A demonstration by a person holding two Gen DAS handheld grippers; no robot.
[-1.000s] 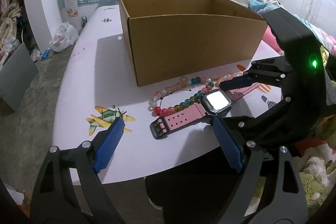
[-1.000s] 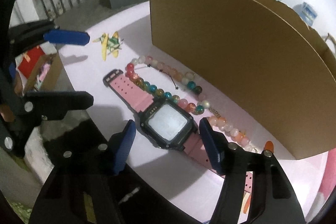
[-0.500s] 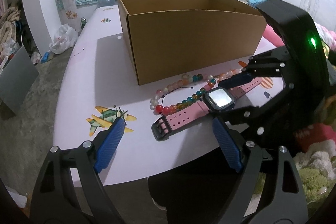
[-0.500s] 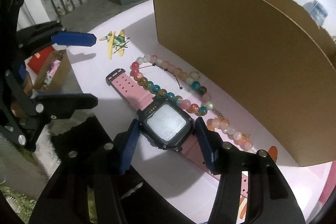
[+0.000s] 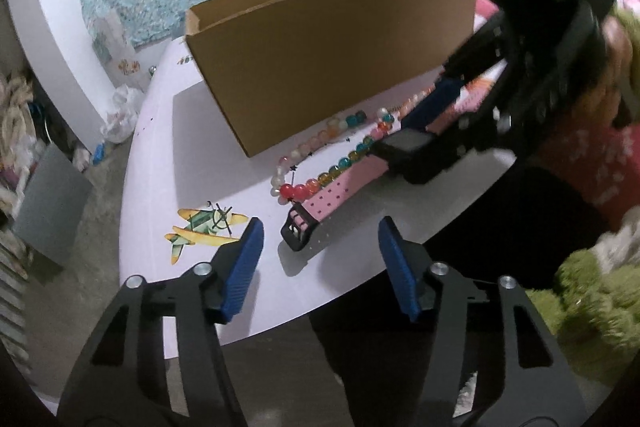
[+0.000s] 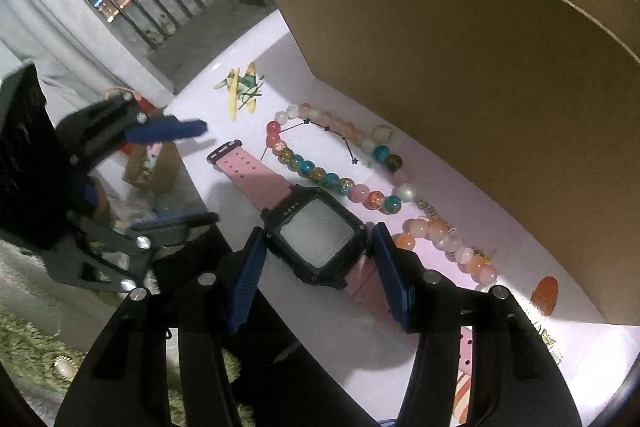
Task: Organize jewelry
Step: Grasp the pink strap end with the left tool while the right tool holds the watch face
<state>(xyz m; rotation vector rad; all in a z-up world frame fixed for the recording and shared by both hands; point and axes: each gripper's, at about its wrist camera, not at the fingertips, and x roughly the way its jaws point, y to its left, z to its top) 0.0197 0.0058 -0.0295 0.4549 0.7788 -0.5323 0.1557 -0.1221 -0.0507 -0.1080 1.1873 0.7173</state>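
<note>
The cardboard box [image 6: 480, 75] stands open on the pale pink table [image 5: 168, 163], and its near wall rises right behind the jewelry, so anything lifted toward it will likely have to clear that wall or catch on it. The right gripper [image 6: 318, 269] brackets the black case of the pink-strapped watch [image 6: 316, 239]; its pads sit against or just beside the case edges, and I cannot tell whether they press firmly. With so little of the case between the pads, the watch could twist or slip out, and its long strap could drag the multicoloured bead bracelet [image 6: 320, 175] that lies touching it along the strap's far edge. The pale peach bead strand [image 6: 448, 243] lies just beside the watch toward the box and may be swept along as well. The left gripper [image 5: 320, 251] hangs by the strap's buckle end with its jaws part open and nothing between them, having just been closing; if it comes down there it may pin the strap while the other hand lifts. A thin dark star chain [image 6: 332, 135] lies inside the bracelet loop and could snag. No brand, label or writing is legible; the watch screen is blank, and the table shows only an airplane sticker [image 5: 204, 231].
</note>
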